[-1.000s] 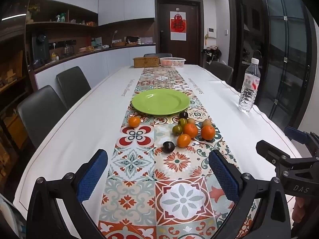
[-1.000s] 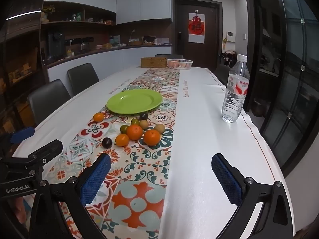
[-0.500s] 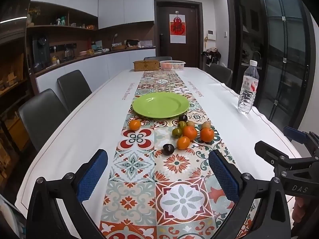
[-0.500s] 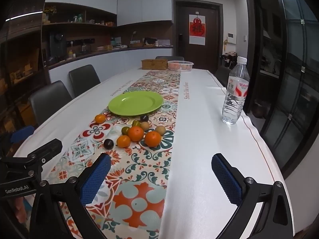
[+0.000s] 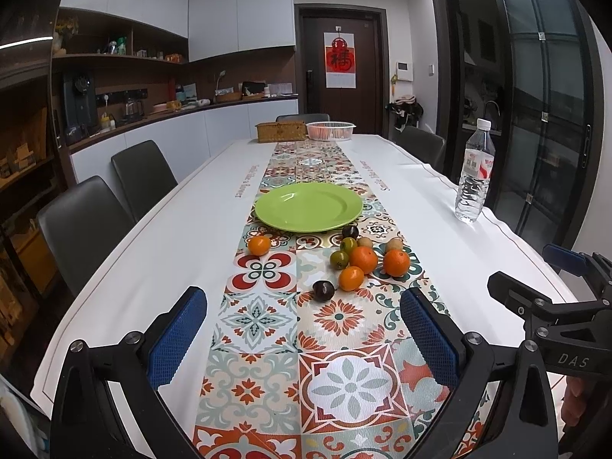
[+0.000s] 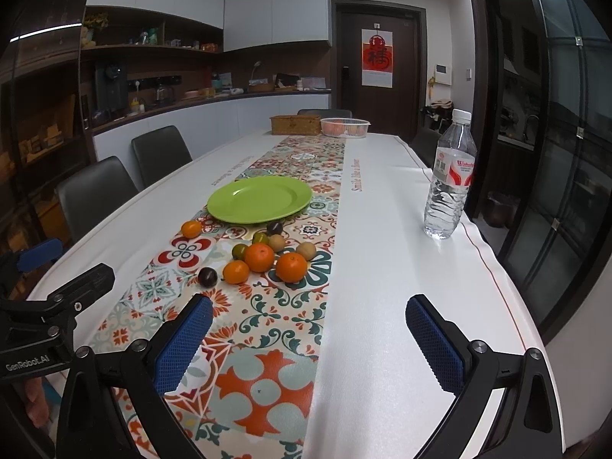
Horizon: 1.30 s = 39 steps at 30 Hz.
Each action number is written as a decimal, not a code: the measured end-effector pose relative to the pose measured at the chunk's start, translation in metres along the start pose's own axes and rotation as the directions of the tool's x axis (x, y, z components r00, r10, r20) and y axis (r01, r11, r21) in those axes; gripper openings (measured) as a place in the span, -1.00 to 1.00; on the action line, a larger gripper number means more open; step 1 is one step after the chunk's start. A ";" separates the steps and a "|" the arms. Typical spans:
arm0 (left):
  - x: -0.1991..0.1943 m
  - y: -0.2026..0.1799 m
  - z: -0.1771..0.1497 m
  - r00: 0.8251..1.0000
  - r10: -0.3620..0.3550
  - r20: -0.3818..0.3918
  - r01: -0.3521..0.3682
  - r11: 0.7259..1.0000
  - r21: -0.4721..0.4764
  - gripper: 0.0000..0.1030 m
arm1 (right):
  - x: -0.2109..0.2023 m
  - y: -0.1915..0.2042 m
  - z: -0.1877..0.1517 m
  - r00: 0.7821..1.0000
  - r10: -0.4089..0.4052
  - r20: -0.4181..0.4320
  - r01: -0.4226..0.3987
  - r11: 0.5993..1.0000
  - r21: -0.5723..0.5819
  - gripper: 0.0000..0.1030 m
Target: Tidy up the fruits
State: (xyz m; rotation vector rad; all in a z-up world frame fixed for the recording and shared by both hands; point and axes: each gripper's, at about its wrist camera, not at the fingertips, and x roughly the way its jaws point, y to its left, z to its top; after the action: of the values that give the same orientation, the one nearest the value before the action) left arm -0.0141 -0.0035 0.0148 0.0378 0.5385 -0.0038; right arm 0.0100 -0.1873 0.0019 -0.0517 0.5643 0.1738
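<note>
Fruits (image 5: 354, 258) sit loose on counter (image 5: 172, 229) runner just near side of green plate (image 5: 309, 206); my L gripper (image 5: 304, 338) & R gripper (image 6: 308, 344) both gape wide, holding nothing.

Left gripper (image 5: 304, 332): its body is cut off by the lower edge of its own wrist view; only the blue pads (image 5: 178, 338) and black arms show. Right gripper (image 6: 310, 338): likewise cropped at the bottom edge.

Fruit cluster (image 5: 361, 258): two brownish pieces sit partly hidden behind the oranges — kind not determinable.

White basket (image 6: 345, 127) at the worktop's far end: orange contents visible through the mesh, too small to identify.

Printed lettering on the cloth (image 5: 241, 181): illegible in the left view.

Counter items (image 5: 130, 109) and shelf clutter (image 6: 153, 36) — too small and dim to name.

Worktop (image 6: 382, 267): near end cut off by the frame.
</note>
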 end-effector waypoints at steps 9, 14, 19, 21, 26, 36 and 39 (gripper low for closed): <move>-0.001 0.000 0.000 1.000 -0.002 0.002 0.002 1.000 -0.001 1.00 | -0.001 0.000 0.001 1.000 -0.001 0.002 0.001 1.000 -0.001 0.98; -0.001 0.000 0.000 1.000 0.000 0.005 0.000 1.000 -0.001 1.00 | -0.001 0.000 0.001 1.000 0.000 0.003 0.000 1.000 -0.001 0.98; -0.001 0.000 0.000 1.000 -0.001 0.005 0.001 1.000 0.000 1.00 | -0.002 0.000 0.001 1.000 0.000 0.004 0.000 1.000 0.000 0.98; -0.001 0.000 0.000 1.000 0.000 0.005 0.000 1.000 -0.001 1.00 | -0.002 0.000 0.001 1.000 0.000 0.005 0.000 1.000 0.000 0.98; -0.002 0.000 0.000 1.000 0.000 0.006 0.000 1.000 -0.001 1.00 | -0.003 0.000 0.001 1.000 0.000 0.005 0.000 1.000 -0.002 0.98; -0.002 0.000 0.000 1.000 -0.001 0.008 0.001 1.000 -0.001 1.00 | -0.003 0.001 0.000 1.000 -0.001 0.006 0.001 1.000 -0.001 0.98; -0.002 0.000 0.000 1.000 0.000 0.008 0.000 1.000 -0.001 1.00 | -0.003 0.001 0.000 1.000 -0.001 0.006 0.001 1.000 -0.002 0.98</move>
State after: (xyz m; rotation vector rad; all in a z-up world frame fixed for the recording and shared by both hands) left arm -0.0161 -0.0036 0.0156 0.0366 0.5309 -0.0040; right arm 0.0073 -0.1869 0.0039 -0.0533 0.5579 0.1737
